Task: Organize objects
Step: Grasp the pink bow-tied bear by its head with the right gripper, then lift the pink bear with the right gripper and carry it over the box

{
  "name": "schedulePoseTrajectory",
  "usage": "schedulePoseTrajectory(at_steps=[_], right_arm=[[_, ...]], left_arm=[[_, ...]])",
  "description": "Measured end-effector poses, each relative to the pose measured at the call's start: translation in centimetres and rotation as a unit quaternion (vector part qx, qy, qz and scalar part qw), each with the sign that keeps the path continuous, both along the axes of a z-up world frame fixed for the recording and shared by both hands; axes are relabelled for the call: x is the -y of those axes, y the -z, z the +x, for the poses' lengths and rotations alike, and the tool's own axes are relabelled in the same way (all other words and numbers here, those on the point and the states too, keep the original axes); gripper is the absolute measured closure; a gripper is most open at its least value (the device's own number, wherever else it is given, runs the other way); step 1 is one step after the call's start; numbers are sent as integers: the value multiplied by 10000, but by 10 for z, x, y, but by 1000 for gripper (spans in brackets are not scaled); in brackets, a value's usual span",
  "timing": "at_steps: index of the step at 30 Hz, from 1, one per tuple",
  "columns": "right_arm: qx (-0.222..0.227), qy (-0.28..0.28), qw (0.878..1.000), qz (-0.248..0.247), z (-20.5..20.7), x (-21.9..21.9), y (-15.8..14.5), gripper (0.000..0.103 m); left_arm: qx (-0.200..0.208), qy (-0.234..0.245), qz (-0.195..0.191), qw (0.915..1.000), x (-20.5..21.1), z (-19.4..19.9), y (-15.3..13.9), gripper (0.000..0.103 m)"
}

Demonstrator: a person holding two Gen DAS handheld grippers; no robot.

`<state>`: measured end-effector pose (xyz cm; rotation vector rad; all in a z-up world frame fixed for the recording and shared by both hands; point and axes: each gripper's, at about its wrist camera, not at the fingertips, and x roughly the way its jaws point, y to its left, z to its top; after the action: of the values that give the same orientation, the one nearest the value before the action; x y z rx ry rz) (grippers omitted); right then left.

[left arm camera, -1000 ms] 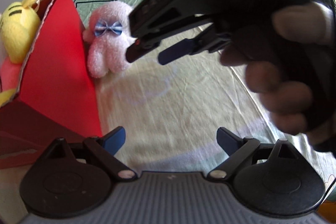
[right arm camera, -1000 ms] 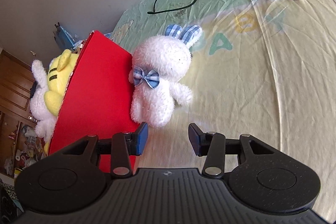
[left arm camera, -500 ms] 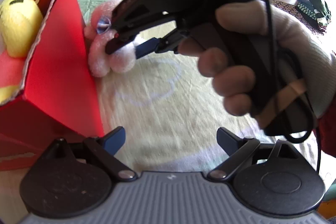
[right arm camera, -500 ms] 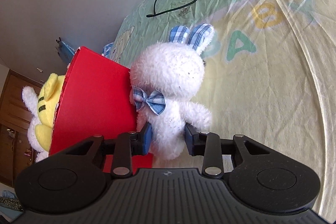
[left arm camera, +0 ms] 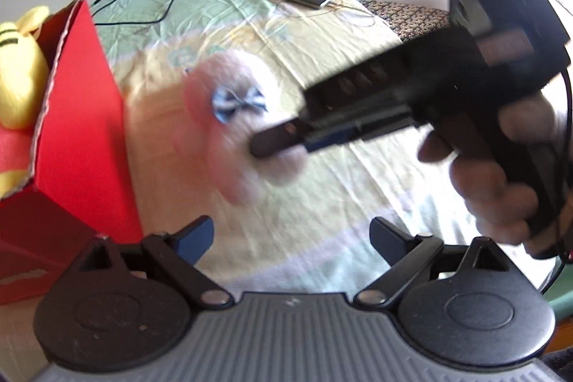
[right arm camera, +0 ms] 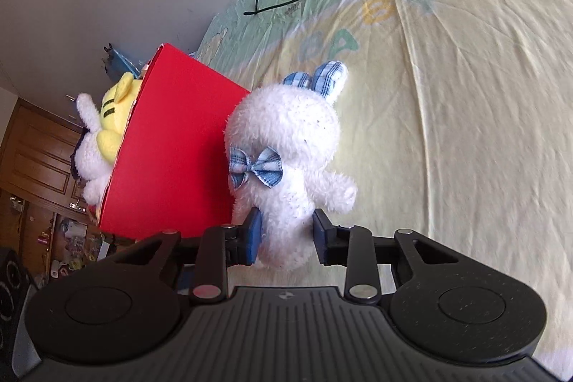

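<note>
Bunny [right arm camera: 286, 145] sits on bed, just right of red box [right arm camera: 172, 149]; right hand-held gripper [right arm camera: 286, 231] pinches its lower body. Left hand-held gripper [left arm camera: 290, 238] spread, empty. Lift clear of box rim before dropping in.

My left claw [left arm camera: 290, 237] has black link arms ending in dark blue pads [left arm camera: 195, 235], silver pivot screws, two round black discs and a grey ribbed housing bearing a small pale mark. My right claw [right arm camera: 286, 233] is built alike, with a darker ribbed body. From the left camera, its black handle carries a tan strip and a black cable beside my hand [left arm camera: 501, 188].
</note>
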<state>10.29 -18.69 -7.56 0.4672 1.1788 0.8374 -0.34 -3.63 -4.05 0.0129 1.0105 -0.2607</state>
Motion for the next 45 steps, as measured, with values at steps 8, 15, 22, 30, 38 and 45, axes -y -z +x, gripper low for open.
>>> schedulePoseTrajectory(at_steps=[8,15,22,30,38,45], right_arm=[[-161,122,9998,24,-24,37,-2,64],[-328,678,9956,562,-8,56,-1,63],[-519,443,9952,708,5,38,16,57],[-984,336,9882,1121,10,17,31,47],[-1184,465,9830,1327,0,34,32,55],[-1159,676,9819,1337,-24,57,23,56]], left_arm=[[128,-57,-234,9996,8,7,-7,9],[26,-336,-114,9994,14,34,7,10],[-72,-533,29,9985,12,49,20,14],[-293,-842,-7,9960,-3,59,31,16],[-282,-653,20,9975,14,48,28,17],[-287,-339,-125,9989,32,32,20,17]])
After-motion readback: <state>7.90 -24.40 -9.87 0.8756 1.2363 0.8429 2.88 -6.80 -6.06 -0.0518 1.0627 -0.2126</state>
